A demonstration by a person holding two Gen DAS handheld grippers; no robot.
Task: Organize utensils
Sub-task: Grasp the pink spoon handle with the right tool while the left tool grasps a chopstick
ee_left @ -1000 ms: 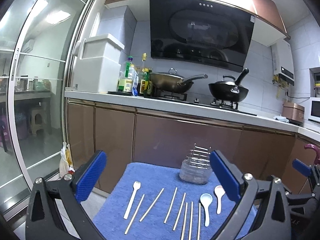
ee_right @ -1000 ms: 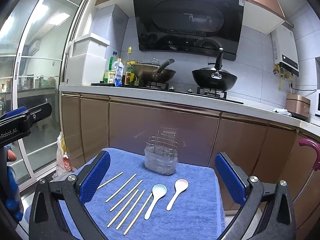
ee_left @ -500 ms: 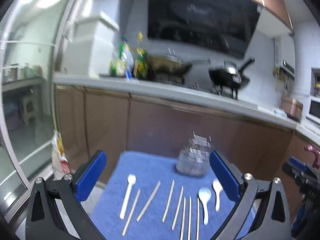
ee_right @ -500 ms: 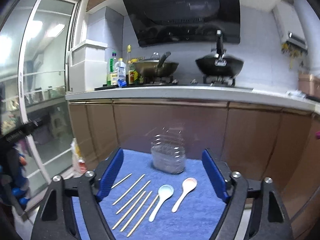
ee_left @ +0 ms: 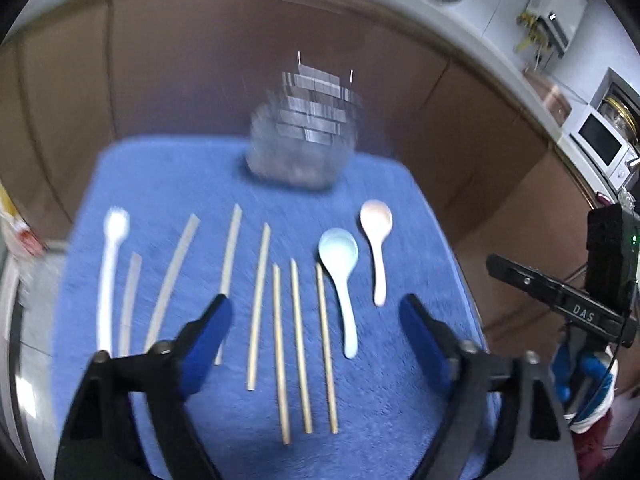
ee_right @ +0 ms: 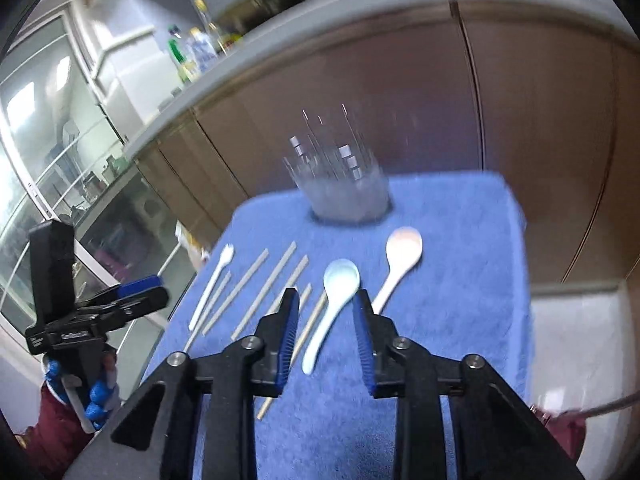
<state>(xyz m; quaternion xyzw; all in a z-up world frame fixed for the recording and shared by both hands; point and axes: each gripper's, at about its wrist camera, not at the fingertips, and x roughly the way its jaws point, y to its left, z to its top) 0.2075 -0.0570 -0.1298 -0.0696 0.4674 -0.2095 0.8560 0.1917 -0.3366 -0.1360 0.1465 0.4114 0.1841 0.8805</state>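
Utensils are laid out in a row on the blue towel [ee_left: 192,176] that covers the table: a white fork [ee_left: 109,268] far left, then a spread of wooden chopsticks [ee_left: 259,304], then a pale blue spoon [ee_left: 340,276] and a pink spoon [ee_left: 377,240] on the right, bowls pointing toward the wire caddy [ee_left: 302,140] standing at the far edge of the towel, blurred in both views. Nothing lies between the spoons and the caddy; bare towel separates them. From the right wrist view the blue spoon [ee_right: 332,300] sits right in the gap of the right tool [ee_right: 326,300], its handle running down between the two blue pads without either pad touching it; jaws apart, moderately narrow. A chopstick [ee_right: 308,328] lies just beside the left pad, partly under it, and the pink spoon [ee_right: 400,264] is just outside the right pad. The left tool [ee_left: 316,316] hangs over the near ends of the chopsticks, jaws wide apart, gripping nothing, the blue spoon's handle inside its span. Brown cabinet fronts [ee_left: 168,64] rise behind the table, bottles [ee_right: 192,48] on the worktop above, a microwave [ee_left: 600,144] off right. Lettering "DAS" reads on the right tool's body [ee_left: 580,312] seen from the left camera; the print on the left tool's body [ee_right: 76,336] is too blurred to read.
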